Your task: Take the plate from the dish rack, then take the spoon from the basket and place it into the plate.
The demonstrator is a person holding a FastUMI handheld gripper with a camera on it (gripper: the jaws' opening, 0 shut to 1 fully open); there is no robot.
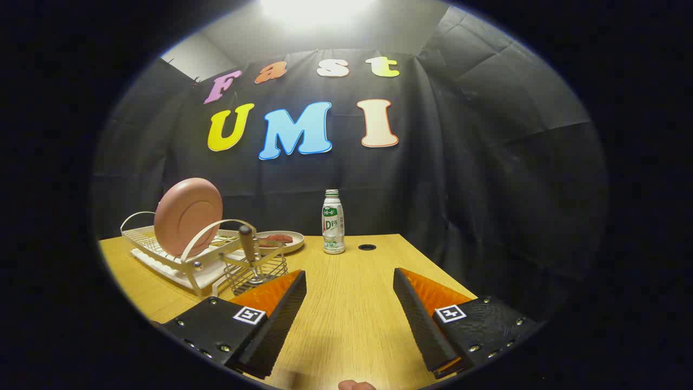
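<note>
Hovering over the bare counter (346, 319), the claw (349, 281) is spread wide and holds nothing. Just ahead to its left, the spoon (249, 246) stands handle-up in the wire basket (257, 273). Beyond, the pink plate (188, 216) leans on edge in the dish rack (178, 254), easy to pinch by its rim.

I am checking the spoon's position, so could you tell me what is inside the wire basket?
A dark handle sticks up out of the wire basket; its lower end is hidden by the mesh. The open gripper is holding nothing.
</note>
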